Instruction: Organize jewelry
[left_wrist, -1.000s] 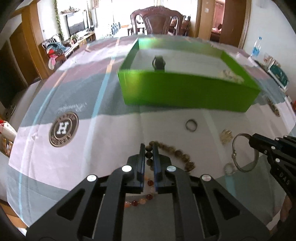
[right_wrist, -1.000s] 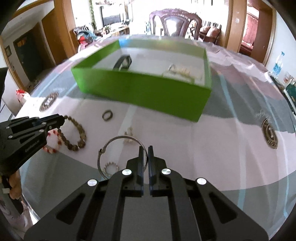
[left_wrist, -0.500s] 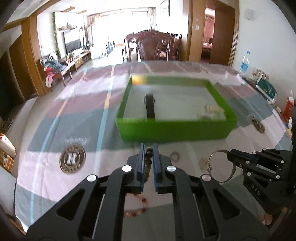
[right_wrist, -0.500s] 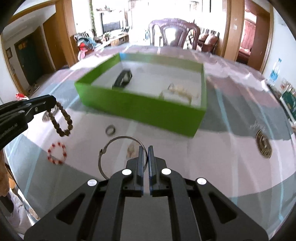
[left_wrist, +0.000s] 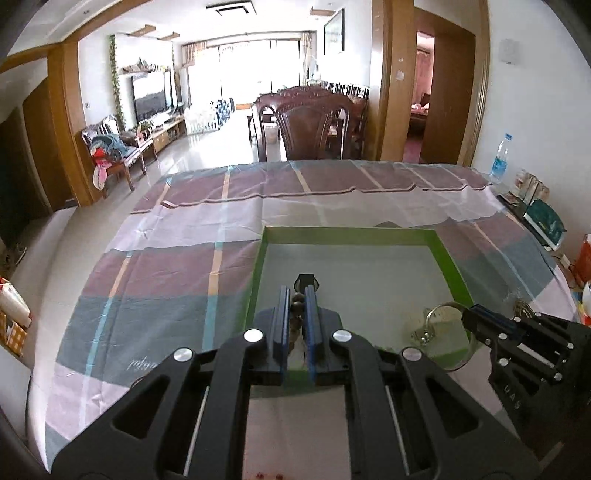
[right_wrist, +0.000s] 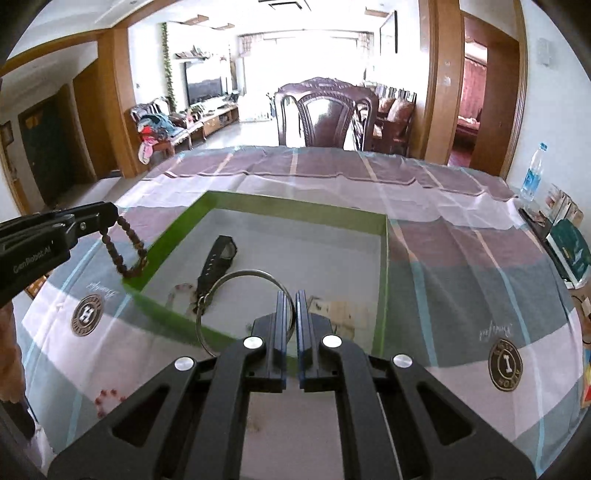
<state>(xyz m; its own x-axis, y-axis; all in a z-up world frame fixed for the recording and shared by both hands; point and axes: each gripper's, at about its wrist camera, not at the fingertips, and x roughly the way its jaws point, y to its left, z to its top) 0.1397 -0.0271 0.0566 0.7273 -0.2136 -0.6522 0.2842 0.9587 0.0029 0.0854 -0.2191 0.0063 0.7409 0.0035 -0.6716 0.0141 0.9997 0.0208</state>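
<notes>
A green box (left_wrist: 448, 264) (right_wrist: 170, 236) stands on the plaid tablecloth. My left gripper (left_wrist: 296, 295) (right_wrist: 110, 218) is shut on a brown bead bracelet (right_wrist: 125, 251) (left_wrist: 296, 306), which hangs over the box's left wall. My right gripper (right_wrist: 291, 301) (left_wrist: 469, 317) is shut on a silver bangle (right_wrist: 236, 284) (left_wrist: 441, 314) and holds it above the box's near side. A black watch (right_wrist: 218, 262) (left_wrist: 306, 280) and a pale bracelet (right_wrist: 177, 291) lie inside the box.
A red bead bracelet (right_wrist: 105, 398) lies on the cloth at the near left. Round logos (right_wrist: 86, 315) (right_wrist: 505, 363) are printed on the cloth. A wooden chair (right_wrist: 325, 118) stands beyond the table. A water bottle (right_wrist: 532, 173) and boxes stand at the right edge.
Both grippers have risen and moved forward over the green box, carrying the bead bracelet and the silver bangle with them. The loose pieces on the cloth have dropped out of view below.
</notes>
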